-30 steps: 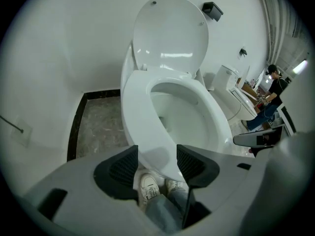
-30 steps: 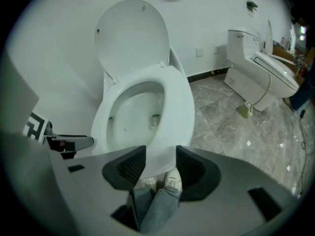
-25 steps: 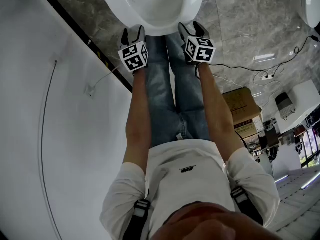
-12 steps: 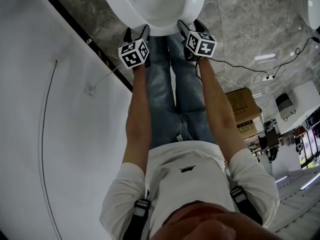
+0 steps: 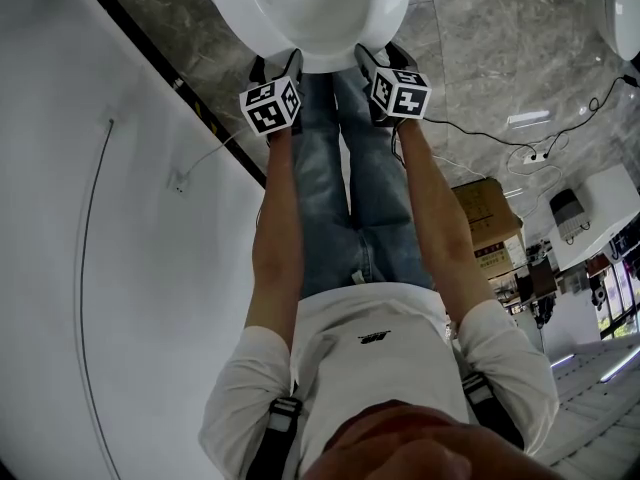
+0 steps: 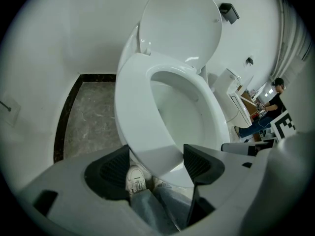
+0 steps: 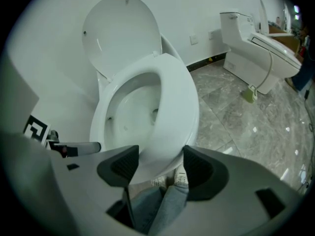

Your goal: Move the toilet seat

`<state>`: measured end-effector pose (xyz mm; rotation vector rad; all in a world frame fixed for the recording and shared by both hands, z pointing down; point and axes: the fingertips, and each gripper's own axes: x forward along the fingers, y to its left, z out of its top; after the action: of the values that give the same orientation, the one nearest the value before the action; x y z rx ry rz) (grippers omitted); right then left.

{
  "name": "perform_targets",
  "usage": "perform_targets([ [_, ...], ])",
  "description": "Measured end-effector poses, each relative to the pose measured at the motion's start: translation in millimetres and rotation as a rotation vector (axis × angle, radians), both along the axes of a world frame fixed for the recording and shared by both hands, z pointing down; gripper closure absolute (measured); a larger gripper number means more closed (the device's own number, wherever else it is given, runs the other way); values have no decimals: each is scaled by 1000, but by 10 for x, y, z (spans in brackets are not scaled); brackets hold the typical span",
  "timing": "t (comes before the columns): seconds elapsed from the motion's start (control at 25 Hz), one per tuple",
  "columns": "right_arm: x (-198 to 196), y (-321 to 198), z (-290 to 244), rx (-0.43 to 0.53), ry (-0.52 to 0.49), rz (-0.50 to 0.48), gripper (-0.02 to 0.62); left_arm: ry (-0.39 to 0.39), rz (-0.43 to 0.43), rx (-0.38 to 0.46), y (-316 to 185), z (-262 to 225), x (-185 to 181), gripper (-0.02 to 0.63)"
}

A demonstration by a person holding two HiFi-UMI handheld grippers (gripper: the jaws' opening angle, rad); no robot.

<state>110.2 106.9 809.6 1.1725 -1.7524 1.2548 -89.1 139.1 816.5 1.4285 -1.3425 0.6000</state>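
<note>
- The left gripper [image 6: 155,163] is released: its jaws stand wide apart, and the front rim of the toilet seat [image 6: 133,107] lies in the gap between them, with neither pad pressing on it.
- The right gripper [image 7: 157,166] is likewise let go, its jaws spread wide with the same front rim between them, a little to the other side of the seat's tip.
- The seat lies flat on the bowl [image 7: 128,107], reaching away from both grippers. The lid [image 6: 179,26] stands upright beyond it, at the far end from the jaws.
- Both grippers point steeply down at the seat's near edge, side by side and close together, left of centre and right of centre.
- Under each pair of jaws, below the seat's rim, the person's white shoe [image 6: 135,181] and jeans [image 6: 157,210] show.
- Off to the right gripper's far right stands a second toilet [image 7: 256,48], well apart.
- Against a second ago: both pairs of jaws have just been opening and now stand wider round the rim. In the head view both marker cubes sit slightly nearer the toilet, the left one a little turned. The seat lies as it did.
</note>
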Motion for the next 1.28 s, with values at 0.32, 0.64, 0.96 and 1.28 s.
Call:
perform_targets([
  [0.32,-12,2,-139,30,-5,-2,307,2,0,20,-11,-113,-23,279],
  [0.64,-5,15,-376,58,-15,-2,307,-12,-14,61,-5,-340,-22,278],
  [0.96,2,-1,-641,99,-33,-1,307,-13,-29,103,-27,-588,-20,279],
  [1.28,-9,-26,-829,121,-44,7,308,-17,-45,131,-58,-756,-39,279],
])
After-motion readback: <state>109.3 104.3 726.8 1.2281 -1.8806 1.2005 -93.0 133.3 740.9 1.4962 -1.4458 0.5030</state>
